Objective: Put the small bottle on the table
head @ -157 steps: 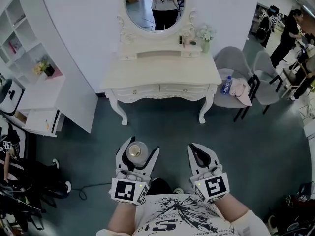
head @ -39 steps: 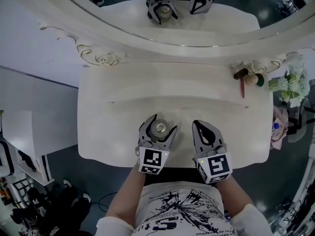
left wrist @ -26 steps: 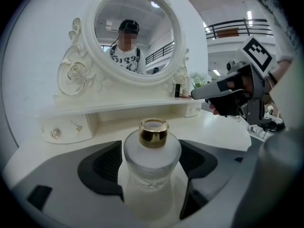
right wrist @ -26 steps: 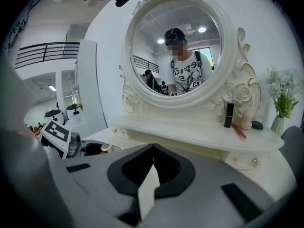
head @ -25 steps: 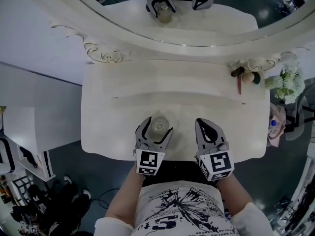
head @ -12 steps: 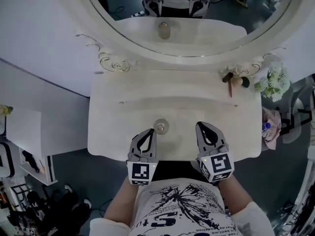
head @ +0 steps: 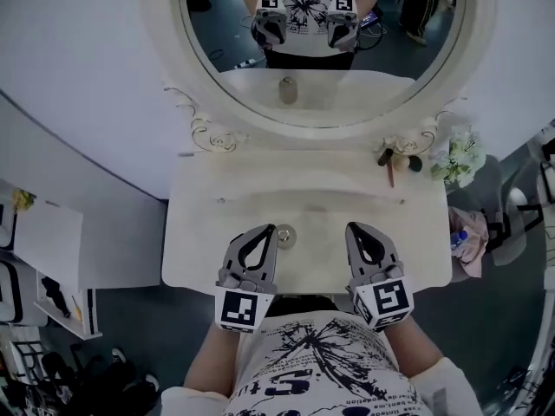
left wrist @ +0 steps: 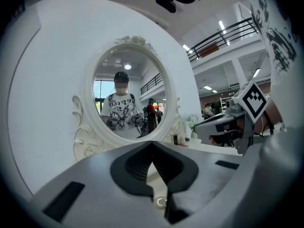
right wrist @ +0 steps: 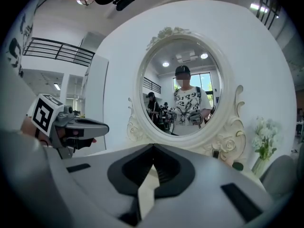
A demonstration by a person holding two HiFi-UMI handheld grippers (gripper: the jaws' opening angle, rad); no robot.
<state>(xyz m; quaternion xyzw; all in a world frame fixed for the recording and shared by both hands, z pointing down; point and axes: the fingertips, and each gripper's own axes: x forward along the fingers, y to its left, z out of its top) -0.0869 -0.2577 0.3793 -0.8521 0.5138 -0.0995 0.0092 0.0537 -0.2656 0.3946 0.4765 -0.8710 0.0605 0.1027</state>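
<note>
The small bottle [head: 284, 236], round with a pale metallic cap, stands upright on the cream dressing table [head: 208, 232] near its front edge. My left gripper [head: 264, 230] lies just left of it, jaws shut with nothing between them; its tip is beside the bottle and does not hold it. In the left gripper view the jaws [left wrist: 152, 144] meet at the tip, and a small round rim [left wrist: 161, 202] shows through the gap below. My right gripper [head: 357, 228] rests to the bottle's right, also shut and empty, its jaws [right wrist: 153, 147] closed.
An oval mirror [head: 321, 50] rises behind the table and reflects the bottle and both grippers. A brush and small items [head: 390, 161] and a vase of flowers [head: 455, 156] sit at the back right. A chair with a pink cloth [head: 473, 245] stands to the right.
The left gripper let go of the bottle, drew back toward the person and shut empty. The bottle stays standing on the table. The right gripper has barely moved.
</note>
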